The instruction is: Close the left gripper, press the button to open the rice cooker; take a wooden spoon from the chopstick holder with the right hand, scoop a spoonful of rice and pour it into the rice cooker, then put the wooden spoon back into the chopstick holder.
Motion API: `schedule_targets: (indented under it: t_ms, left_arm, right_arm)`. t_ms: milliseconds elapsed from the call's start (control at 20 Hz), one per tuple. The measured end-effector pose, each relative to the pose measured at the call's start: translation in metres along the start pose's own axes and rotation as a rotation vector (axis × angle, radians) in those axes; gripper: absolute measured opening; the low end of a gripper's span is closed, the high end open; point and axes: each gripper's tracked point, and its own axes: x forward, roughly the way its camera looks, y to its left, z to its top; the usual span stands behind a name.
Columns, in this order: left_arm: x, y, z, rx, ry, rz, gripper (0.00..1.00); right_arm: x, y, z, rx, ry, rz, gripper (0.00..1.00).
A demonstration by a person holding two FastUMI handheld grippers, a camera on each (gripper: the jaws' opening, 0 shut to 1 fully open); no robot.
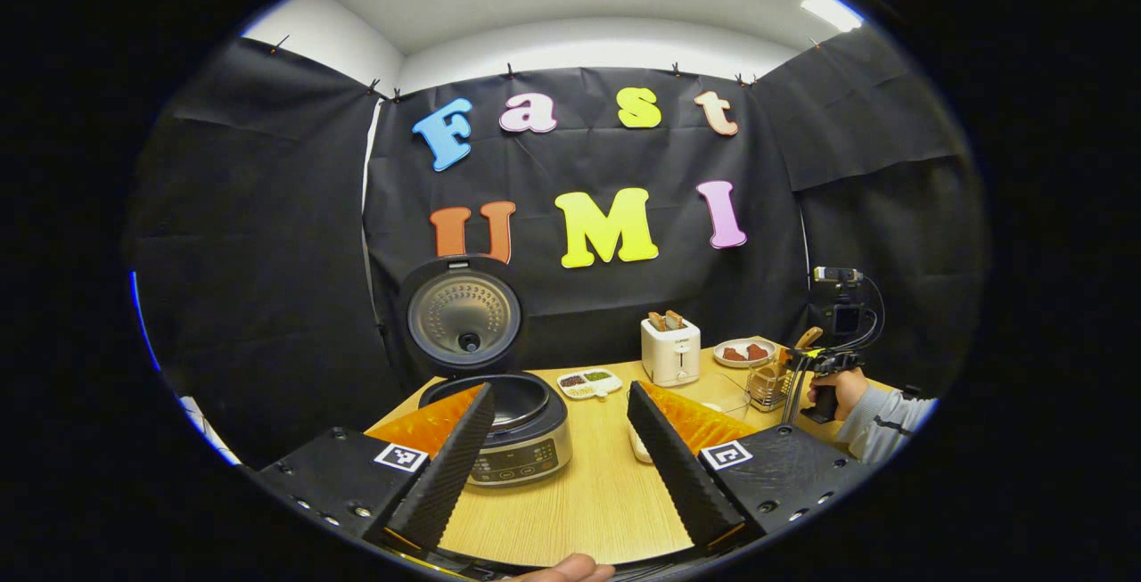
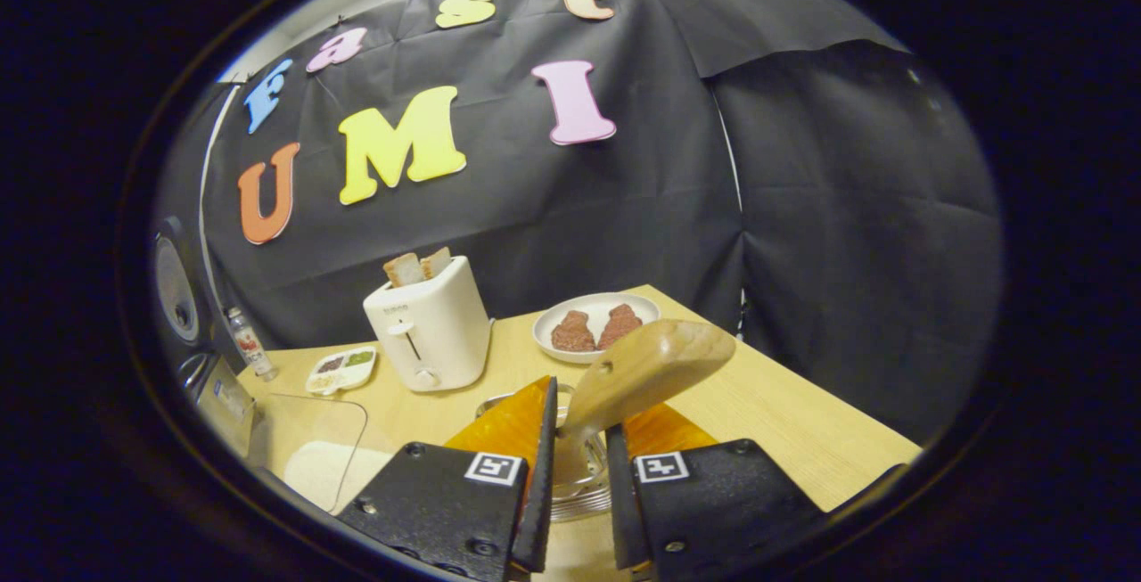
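Right gripper (image 2: 573, 466) is closing narrowly around the wooden spoon (image 2: 644, 372), whose handle is rising between its fingers from the chopstick holder (image 2: 579, 484) below. Left gripper (image 1: 557, 448) is hanging wide open, with the open rice cooker (image 1: 521, 426) just ahead. Stiff, light, smooth wood: gripping the neck looks safest.

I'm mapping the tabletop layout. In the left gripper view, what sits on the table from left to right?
Rice cooker with its lid up → divided condiment dish → toaster → plate of brown food → chopstick holder, with the right gripper at the wooden spoon.
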Motion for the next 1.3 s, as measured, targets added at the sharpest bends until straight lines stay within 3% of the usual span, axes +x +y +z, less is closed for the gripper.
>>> schedule_targets:
  t_ms: [150, 350, 450, 550, 600, 900, 1050, 1300]
  left_arm:
    - [0.001, 0.004, -0.006, -0.018, 0.014, -0.006, 0.96]
    - [-0.003, 0.011, -0.005, -0.037, 0.014, 0.001, 0.96]
    - [-0.005, 0.014, -0.002, -0.033, 0.001, 0.003, 0.96]
    - [-0.008, 0.014, 0.000, -0.028, -0.015, -0.003, 0.96]
    - [-0.009, 0.011, 0.002, -0.027, -0.023, -0.016, 0.96]
    - [-0.011, 0.010, 0.007, -0.022, -0.037, -0.033, 0.96]
    - [-0.012, 0.013, 0.008, -0.015, -0.044, -0.018, 0.96]
    - [-0.015, 0.015, 0.006, -0.051, -0.052, -0.030, 0.96]
  right_arm:
    - [0.001, 0.010, 0.008, -0.016, -0.004, 0.015, 0.20]
    - [-0.009, 0.022, 0.024, -0.042, -0.029, 0.047, 0.15]
    - [-0.016, 0.026, 0.038, -0.062, -0.056, 0.052, 0.14]
    - [-0.023, 0.032, 0.053, -0.088, -0.079, 0.058, 0.19]
    - [-0.028, 0.033, 0.061, -0.099, -0.095, 0.059, 0.13]
    - [-0.066, 0.062, 0.097, -0.109, -0.139, 0.111, 0.14]
    - [-0.082, 0.089, 0.098, -0.080, -0.112, 0.165, 0.14]
    - [-0.092, 0.154, 0.078, -0.034, -0.006, 0.319, 0.14]
